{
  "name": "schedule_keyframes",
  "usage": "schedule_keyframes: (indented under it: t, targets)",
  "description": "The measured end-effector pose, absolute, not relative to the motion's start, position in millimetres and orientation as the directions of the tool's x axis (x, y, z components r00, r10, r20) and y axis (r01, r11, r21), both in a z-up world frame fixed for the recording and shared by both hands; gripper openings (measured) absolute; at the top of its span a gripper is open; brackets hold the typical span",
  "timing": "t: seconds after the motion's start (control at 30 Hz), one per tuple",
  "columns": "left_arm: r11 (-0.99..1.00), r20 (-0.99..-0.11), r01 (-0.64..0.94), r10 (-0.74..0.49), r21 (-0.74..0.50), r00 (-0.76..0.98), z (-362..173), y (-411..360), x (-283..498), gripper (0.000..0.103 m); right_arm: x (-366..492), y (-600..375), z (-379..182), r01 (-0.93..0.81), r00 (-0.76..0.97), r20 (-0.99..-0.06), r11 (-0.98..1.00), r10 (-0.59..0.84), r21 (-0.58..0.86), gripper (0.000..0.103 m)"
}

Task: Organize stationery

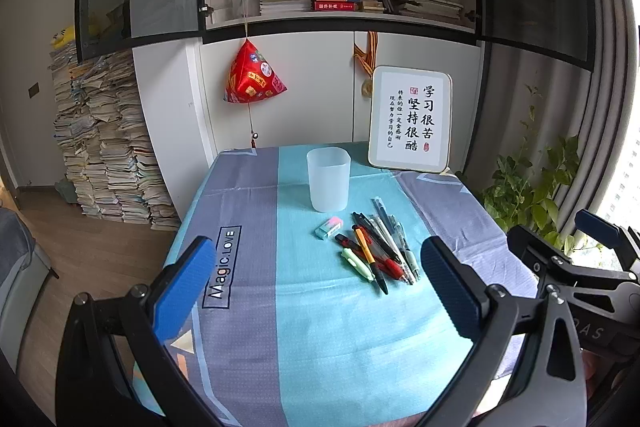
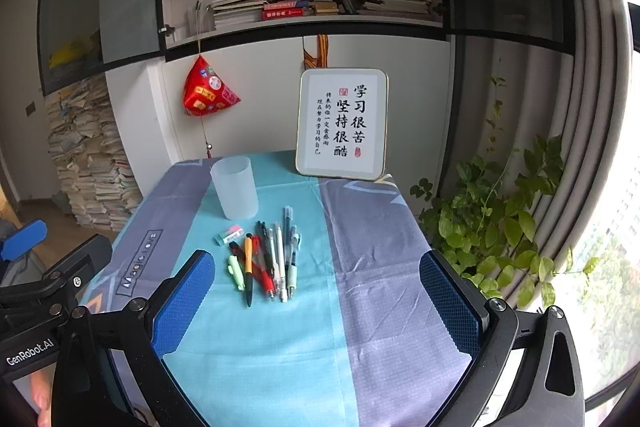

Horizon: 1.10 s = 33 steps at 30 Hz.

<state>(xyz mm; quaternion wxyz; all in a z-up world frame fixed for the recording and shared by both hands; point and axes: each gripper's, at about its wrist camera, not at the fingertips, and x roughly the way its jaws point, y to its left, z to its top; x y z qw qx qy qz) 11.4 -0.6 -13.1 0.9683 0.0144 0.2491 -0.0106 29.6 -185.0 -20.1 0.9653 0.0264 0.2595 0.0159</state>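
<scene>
Both the left tongs (image 1: 318,297) and right tongs (image 2: 316,301) hang released above the worktop (image 2: 384,267). The pen pile (image 2: 268,263) lies at 12 o'clock, eraser (image 2: 229,235) beside it; the frosted cup (image 2: 235,187) stands behind, presumably to receive them.

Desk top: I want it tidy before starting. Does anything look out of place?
Yes. The pens lie in a loose overlapping heap on the tablecloth, with the eraser beside them, while the cup stands upright and empty.
</scene>
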Motion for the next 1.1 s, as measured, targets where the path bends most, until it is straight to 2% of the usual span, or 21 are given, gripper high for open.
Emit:
schedule_keyframes:
  t: [0.9, 0.93, 0.97, 1.07, 1.1]
  targets:
    - [1.000, -0.518, 0.004, 0.007, 0.019, 0.855, -23.9, 13.0, 37.4, 0.101, 53.4, -187.2, -32.9, -0.019, 0.842, -0.536, 0.997, 0.055, 0.073, 0.102]
    - [1.000, -0.521, 0.002, 0.008, 0.019, 0.853, -26.0, 13.0, 39.1, 0.100, 55.7, -187.8, -33.4, -0.020, 0.840, -0.539, 0.997, 0.059, 0.078, 0.098]
    - [1.000, -0.526, 0.002, 0.007, 0.017, 0.850, -29.0, 14.3, 41.4, 0.099, 58.5, -188.7, -34.9, -0.024, 0.837, -0.543, 0.996, 0.068, 0.087, 0.088]
    - [1.000, -0.557, -0.003, 0.003, 0.001, 0.831, -38.8, 21.2, 54.1, 0.094, 71.9, -191.1, -43.3, -0.045, 0.803, -0.586, 0.991, 0.108, 0.122, 0.067]
    - [1.000, -0.571, -0.005, -0.002, -0.009, 0.821, -43.9, 24.8, 60.6, 0.091, 76.0, -190.9, -47.1, -0.053, 0.791, -0.600, 0.990, 0.123, 0.132, 0.064]
